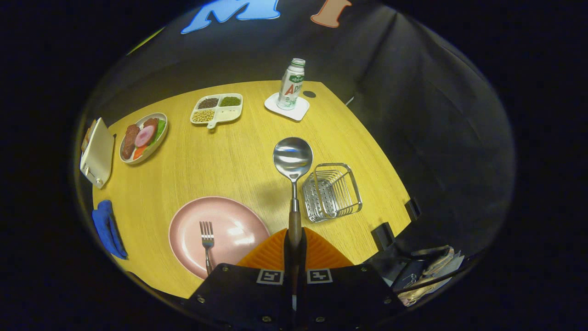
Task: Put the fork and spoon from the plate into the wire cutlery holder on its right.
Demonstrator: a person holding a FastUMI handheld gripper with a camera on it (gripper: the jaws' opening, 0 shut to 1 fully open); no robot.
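Spoon (292, 158), frame centre: handle clamped between the fingers of the hand-held gripper (294, 243), lifted clear for transfer, long axis straight ahead, bowl foremost. Wire cutlery holder (331, 191) just right of it on the worktop (220, 156). Fork (206, 241) lay on the plate (229, 220), lower left, tines pointing away.

The gripper (294, 246) has both fingers closed on the handle of the spoon (293, 158), whose bowl stands ahead of them, above the table (229, 161). The plate (219, 235) lies left of the fingers, the fork (206, 239) on it. The holder (331, 192) stands right of the plate. Beyond: a divided tray (217, 109), and to its right a bottle (291, 84) on a coaster (287, 108).
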